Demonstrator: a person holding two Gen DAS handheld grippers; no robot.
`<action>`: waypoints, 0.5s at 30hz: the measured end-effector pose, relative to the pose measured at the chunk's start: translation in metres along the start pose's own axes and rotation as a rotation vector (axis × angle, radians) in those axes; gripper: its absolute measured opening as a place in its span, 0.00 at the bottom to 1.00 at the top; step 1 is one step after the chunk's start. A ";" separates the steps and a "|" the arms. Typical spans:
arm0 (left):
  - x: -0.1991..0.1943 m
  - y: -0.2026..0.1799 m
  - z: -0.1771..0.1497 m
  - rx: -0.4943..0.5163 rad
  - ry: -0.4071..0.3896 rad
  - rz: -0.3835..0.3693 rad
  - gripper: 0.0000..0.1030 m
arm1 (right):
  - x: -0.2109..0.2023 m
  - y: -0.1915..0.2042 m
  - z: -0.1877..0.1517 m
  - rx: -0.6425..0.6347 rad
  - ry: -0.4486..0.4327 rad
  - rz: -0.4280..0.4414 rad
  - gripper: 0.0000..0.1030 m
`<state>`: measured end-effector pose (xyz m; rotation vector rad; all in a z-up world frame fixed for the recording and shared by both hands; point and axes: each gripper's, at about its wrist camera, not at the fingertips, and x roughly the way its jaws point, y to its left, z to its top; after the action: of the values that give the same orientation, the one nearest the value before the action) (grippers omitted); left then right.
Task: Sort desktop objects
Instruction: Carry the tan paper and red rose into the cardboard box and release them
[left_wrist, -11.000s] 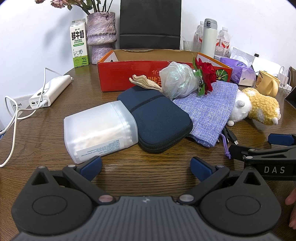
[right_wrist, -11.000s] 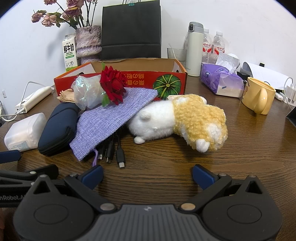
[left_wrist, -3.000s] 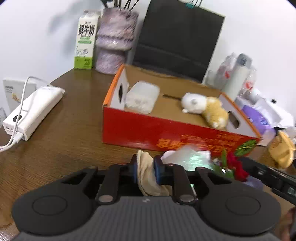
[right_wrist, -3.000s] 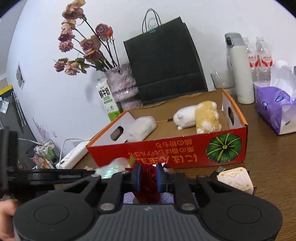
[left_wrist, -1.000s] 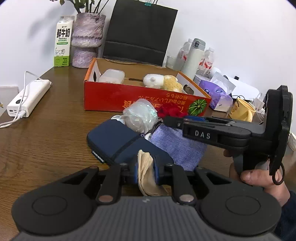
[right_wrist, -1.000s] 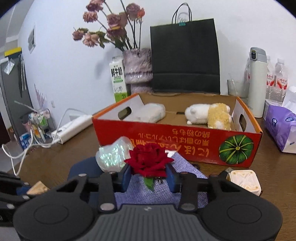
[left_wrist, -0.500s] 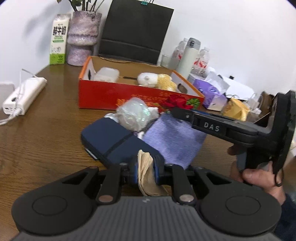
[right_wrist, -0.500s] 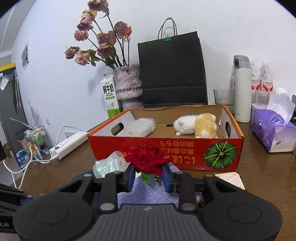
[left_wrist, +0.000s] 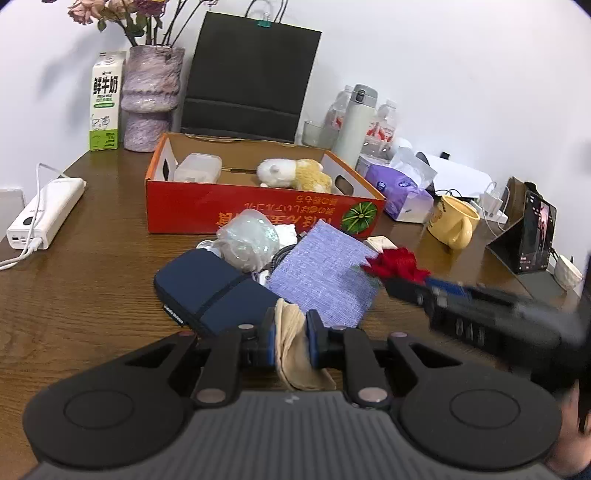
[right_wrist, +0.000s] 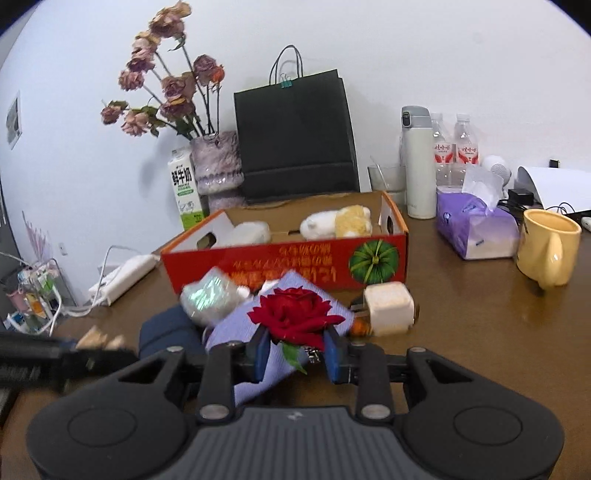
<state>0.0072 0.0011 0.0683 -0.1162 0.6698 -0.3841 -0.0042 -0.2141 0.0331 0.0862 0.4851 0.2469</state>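
Observation:
My left gripper (left_wrist: 291, 338) is shut on a beige folded cloth (left_wrist: 295, 354), held above the table in front of a navy pouch (left_wrist: 210, 288). My right gripper (right_wrist: 295, 349) is shut on a red rose (right_wrist: 291, 314); it also shows in the left wrist view (left_wrist: 397, 262), blurred, at the right. A purple fabric bag (left_wrist: 325, 273) and a clear plastic wrap (left_wrist: 245, 240) lie beside the pouch. The red cardboard box (left_wrist: 258, 214) behind them holds a translucent plastic container (left_wrist: 197, 168) and a white-and-yellow plush toy (left_wrist: 291, 173).
A white charger block (right_wrist: 388, 308) lies before the box. A white power bank (left_wrist: 46, 212) with cable lies at left. A yellow mug (right_wrist: 548, 245), purple tissue pack (right_wrist: 476, 229), thermos (right_wrist: 417, 162), milk carton (left_wrist: 105, 99), vase (left_wrist: 153, 96) and black bag (left_wrist: 251, 81) stand around the back.
My right gripper with the rose has swung lower and to the right in the left wrist view. The left gripper has drawn back a little, cloth still in it.

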 end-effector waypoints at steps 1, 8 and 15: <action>0.000 0.001 0.001 -0.001 -0.001 0.002 0.16 | -0.002 0.004 -0.003 -0.013 -0.008 -0.010 0.29; -0.003 0.002 0.004 0.000 -0.024 0.016 0.16 | -0.010 0.017 -0.005 -0.031 -0.053 -0.017 0.29; -0.004 0.003 0.017 0.000 -0.053 0.014 0.16 | -0.012 0.007 0.007 0.002 -0.072 -0.007 0.29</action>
<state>0.0161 0.0050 0.0832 -0.1216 0.6182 -0.3667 -0.0126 -0.2101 0.0455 0.0950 0.4135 0.2359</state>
